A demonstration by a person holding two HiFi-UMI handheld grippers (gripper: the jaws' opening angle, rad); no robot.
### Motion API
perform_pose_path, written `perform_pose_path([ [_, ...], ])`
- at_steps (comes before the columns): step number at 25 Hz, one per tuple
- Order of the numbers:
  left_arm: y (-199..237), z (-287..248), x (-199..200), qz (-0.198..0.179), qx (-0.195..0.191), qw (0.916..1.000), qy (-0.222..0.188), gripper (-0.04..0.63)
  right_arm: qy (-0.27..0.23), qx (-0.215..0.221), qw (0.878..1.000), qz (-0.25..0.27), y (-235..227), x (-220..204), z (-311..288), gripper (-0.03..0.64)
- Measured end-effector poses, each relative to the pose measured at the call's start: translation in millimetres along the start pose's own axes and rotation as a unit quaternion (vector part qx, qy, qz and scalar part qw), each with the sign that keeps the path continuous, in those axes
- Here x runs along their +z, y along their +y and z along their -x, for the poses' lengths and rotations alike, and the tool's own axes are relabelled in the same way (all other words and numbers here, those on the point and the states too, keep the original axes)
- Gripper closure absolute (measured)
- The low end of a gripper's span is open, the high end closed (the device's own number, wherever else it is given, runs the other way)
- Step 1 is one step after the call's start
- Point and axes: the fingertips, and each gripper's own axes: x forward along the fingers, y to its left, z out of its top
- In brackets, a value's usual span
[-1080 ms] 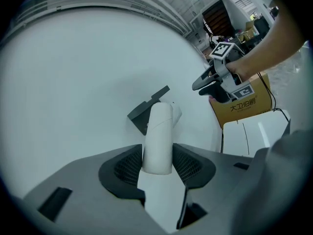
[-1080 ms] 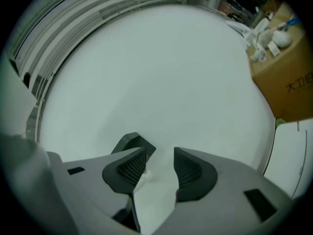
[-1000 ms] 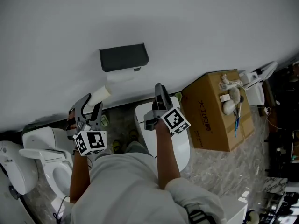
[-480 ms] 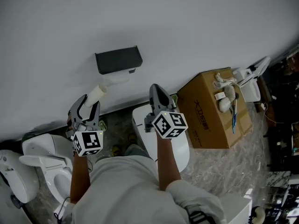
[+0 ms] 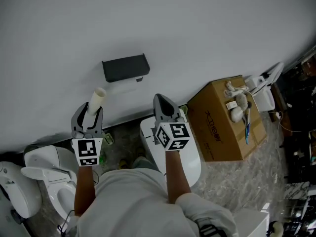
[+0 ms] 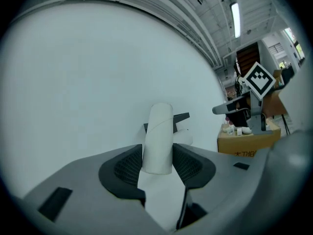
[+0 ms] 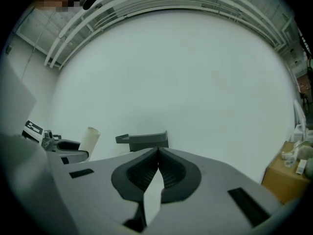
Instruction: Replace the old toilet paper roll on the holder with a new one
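Moved since a second ago: left gripper (image 5: 88, 113) has rolled upright and risen, so the cardboard tube (image 5: 97, 98) it carries stands clear of the holder (image 5: 125, 67) instead of slanting up to its underside; right gripper (image 5: 164, 104) has rolled too, and its jaws have just been closing with nothing between them
Head view, tube: pinched at its lower end by the left gripper, leaning slightly right, its top below and left of the holder and apart from it
Head view, holder: dark box fixed on the white wall (image 5: 207, 28)
Head view, surroundings: toilet (image 5: 44, 162) at lower left, cardboard box (image 5: 224, 117) on the floor at right
Left gripper view, jaws: ribbed pads (image 6: 126, 166) press on both sides of the tube (image 6: 159, 136), which rises past them in front of the holder (image 6: 182, 117)
Left gripper view, right side: right gripper (image 6: 230, 109) before the cardboard box (image 6: 247, 141)
Right gripper view, jaws: pressed together, pads meeting, empty
Right gripper view, beyond: holder (image 7: 144, 141) on the wall just above the jaw tips; tube (image 7: 89, 140) and left gripper (image 7: 73, 148) at left
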Motion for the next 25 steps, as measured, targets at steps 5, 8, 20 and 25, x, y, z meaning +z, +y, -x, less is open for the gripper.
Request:
perform_pose_path([
  [5,8.5,3.5,8.8,0.063,0.002,0.9979,-0.017,0.385,-0.001,0.0,1.0,0.005,2.2,5.0,0.1,0.611],
  [8,14.0,6.2,9.6,0.091,0.007,0.9954,-0.027,0.385,-0.003,0.003,1.0,0.011,5.9,7.0,-0.7,0.611],
  [20,29.3,9.5,13.4,0.115,0.023,0.9921,-0.046,0.387,-0.009,0.006,1.0,0.017,6.9,7.3,-1.5,0.612],
  [25,27.5,8.5,13.6,0.122,0.027,0.991,-0.048,0.387,-0.009,0.007,1.0,0.021,2.9,5.8,0.3,0.612],
])
